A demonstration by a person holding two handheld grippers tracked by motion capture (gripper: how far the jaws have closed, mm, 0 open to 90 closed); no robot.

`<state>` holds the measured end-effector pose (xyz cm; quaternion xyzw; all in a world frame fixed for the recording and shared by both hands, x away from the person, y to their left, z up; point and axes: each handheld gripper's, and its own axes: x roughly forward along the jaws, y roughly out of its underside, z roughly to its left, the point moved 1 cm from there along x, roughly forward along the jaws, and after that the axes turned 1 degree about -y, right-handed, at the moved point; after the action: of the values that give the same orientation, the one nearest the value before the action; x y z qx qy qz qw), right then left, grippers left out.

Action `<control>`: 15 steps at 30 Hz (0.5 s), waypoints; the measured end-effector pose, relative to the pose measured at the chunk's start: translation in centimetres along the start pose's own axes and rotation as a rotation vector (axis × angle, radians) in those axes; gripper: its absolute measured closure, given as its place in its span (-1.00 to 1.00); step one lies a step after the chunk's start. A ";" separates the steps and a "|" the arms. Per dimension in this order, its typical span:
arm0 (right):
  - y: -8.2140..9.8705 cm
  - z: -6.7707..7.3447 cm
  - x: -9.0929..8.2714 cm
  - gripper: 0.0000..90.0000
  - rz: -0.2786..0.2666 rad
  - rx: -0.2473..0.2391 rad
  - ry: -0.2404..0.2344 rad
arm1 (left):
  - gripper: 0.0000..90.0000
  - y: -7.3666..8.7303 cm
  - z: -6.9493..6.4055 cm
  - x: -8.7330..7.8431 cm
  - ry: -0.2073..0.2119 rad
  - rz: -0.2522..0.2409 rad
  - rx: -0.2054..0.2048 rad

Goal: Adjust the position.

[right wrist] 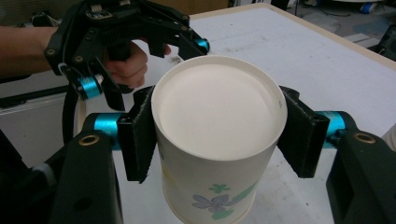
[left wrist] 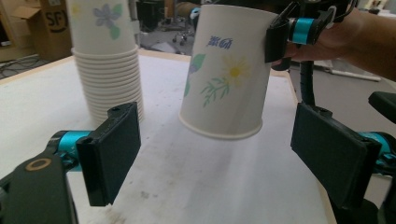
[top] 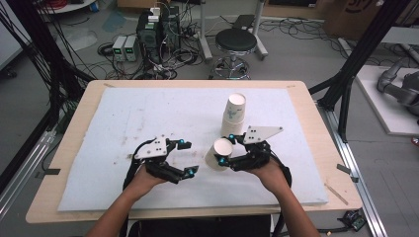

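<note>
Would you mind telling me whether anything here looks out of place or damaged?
Nothing looks damaged. The foam mat carries scattered brown specks near its left side, and the paper cup in the right gripper is tilted off the table, deliberately held.

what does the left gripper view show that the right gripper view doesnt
The left gripper view adds the stack of cups standing on the white mat and the yellow flower print on the held cup. The right gripper view adds that cup's closed base, turned to the camera, and the left gripper beyond it, jaws apart. Both share the single cup pinched between the right gripper pads, and the white mat.
</note>
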<state>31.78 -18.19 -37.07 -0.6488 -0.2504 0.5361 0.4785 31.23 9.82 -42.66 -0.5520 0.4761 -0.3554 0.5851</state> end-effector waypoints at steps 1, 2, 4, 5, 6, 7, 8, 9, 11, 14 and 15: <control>0.0 0.0 0.0 -0.18 -0.001 0.002 -0.001 | -0.64 0.0 0.0 0.4 0.012 0.003 -0.001; 0.0 0.0 0.1 -0.18 -0.001 0.002 -0.006 | -0.64 -0.1 0.0 0.7 0.020 0.007 0.000; 0.0 0.1 0.1 -0.18 -0.001 0.003 -0.008 | -0.64 -0.1 -0.1 1.3 0.034 0.009 -0.002; 0.0 0.1 0.1 -0.18 0.000 0.002 -0.010 | -0.64 -0.1 -0.1 1.7 0.040 0.014 -0.002; 0.0 0.2 0.2 -0.18 0.002 0.007 -0.014 | -0.64 -0.2 -0.2 2.1 0.047 0.018 0.002; 0.1 0.2 0.3 -0.19 0.002 0.004 -0.016 | -0.64 -0.2 -0.3 2.3 0.053 0.020 0.005; 0.1 0.3 0.3 -0.18 0.001 0.002 -0.019 | -0.64 -0.2 -0.3 2.5 0.057 0.022 0.008; 0.1 0.3 0.3 -0.18 0.003 0.006 -0.019 | -0.64 -0.2 -0.3 2.8 0.060 0.026 0.006; 0.1 0.4 0.4 -0.18 0.004 0.004 -0.022 | -0.64 0.0 -0.3 3.2 0.065 0.034 0.008; 0.1 0.5 0.5 -0.19 -0.001 0.005 -0.033 | -0.64 0.1 -0.3 3.6 0.068 0.037 0.004; 0.1 0.5 0.5 -0.19 -0.002 0.005 -0.034 | -0.64 0.1 -0.3 3.7 0.074 0.038 0.004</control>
<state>31.45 -17.63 -37.39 -0.6380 -0.2581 0.5472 0.4763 32.04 6.26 -43.36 -0.5280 0.5070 -0.3656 0.5749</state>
